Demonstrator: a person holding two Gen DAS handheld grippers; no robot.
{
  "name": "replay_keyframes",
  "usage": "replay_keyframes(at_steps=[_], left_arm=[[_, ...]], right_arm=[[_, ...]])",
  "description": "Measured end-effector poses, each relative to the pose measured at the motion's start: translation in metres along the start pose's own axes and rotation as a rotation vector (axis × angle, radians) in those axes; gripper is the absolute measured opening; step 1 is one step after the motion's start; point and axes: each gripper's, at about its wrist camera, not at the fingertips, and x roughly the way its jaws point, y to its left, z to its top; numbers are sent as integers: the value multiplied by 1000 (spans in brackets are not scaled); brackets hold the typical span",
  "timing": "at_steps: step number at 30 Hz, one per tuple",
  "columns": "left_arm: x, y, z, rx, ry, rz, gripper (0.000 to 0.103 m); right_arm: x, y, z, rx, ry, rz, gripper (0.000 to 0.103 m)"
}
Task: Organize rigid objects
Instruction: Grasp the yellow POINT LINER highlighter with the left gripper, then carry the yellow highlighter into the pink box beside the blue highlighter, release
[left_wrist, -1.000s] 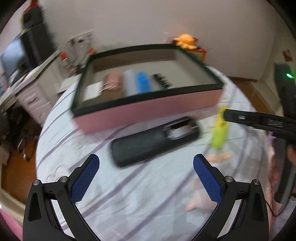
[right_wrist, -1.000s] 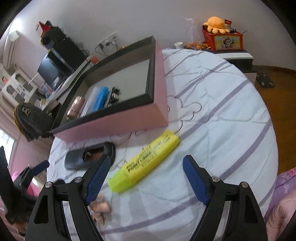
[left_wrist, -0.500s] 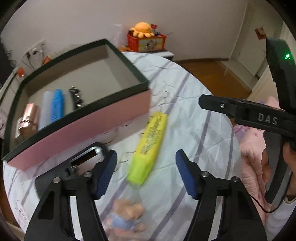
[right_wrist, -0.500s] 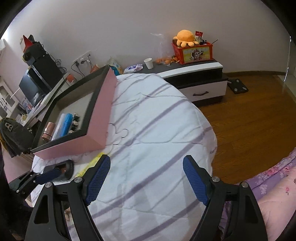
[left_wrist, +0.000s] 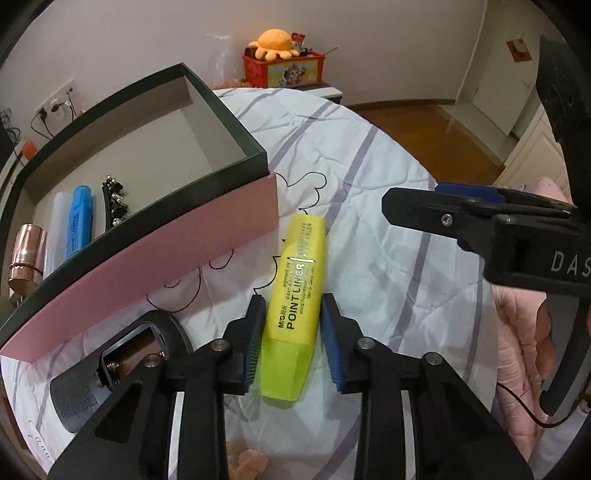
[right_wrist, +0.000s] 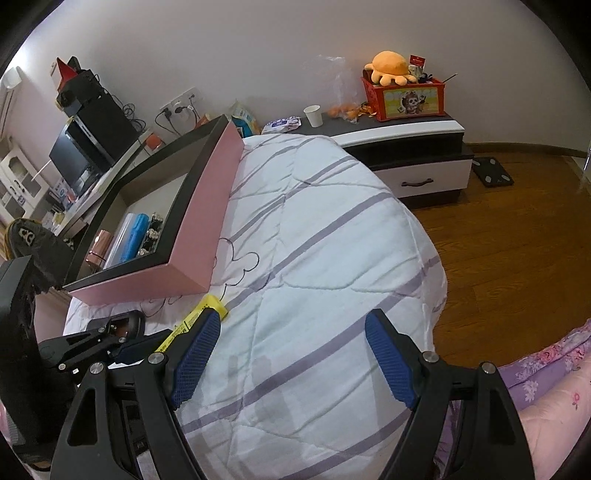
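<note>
Two hand-held grippers: left (left_wrist: 293, 343) clamps the yellow highlighter (left_wrist: 295, 291) beside the pink box (left_wrist: 147, 254); right (right_wrist: 293, 360) gapes empty.

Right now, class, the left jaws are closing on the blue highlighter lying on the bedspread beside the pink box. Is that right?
Not quite: the highlighter between the left gripper's jaws is yellow, as the left wrist view shows. It does lie on the bedspread beside the pink box.

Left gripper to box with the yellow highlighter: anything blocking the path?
Only the box's own pink near wall, which rises between the yellow highlighter in the left gripper and the box interior. Nothing else visible does; the floor right of the black hair clip is bare.
</note>
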Motion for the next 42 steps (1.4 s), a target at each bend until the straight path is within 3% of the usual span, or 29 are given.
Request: replay_keyframes(at_steps=[9, 15, 27, 34, 42], left_arm=[[-40, 11, -10, -44, -75, -65, 27], [-71, 26, -12, -89, -136, -53, 27], [-86, 88, 37, -211, -225, 46, 27], [-61, 133, 46, -277, -168, 133, 27], [-18, 141, 51, -263, -57, 243, 27]], right_arm=[[-10, 3, 0, 9, -6, 10, 82], [-26, 15, 4, -10, -47, 29, 82], [-31, 37, 31, -49, -91, 57, 82], [-16, 46, 45, -74, -88, 74, 82], [5, 52, 53, -93, -54, 113, 82]])
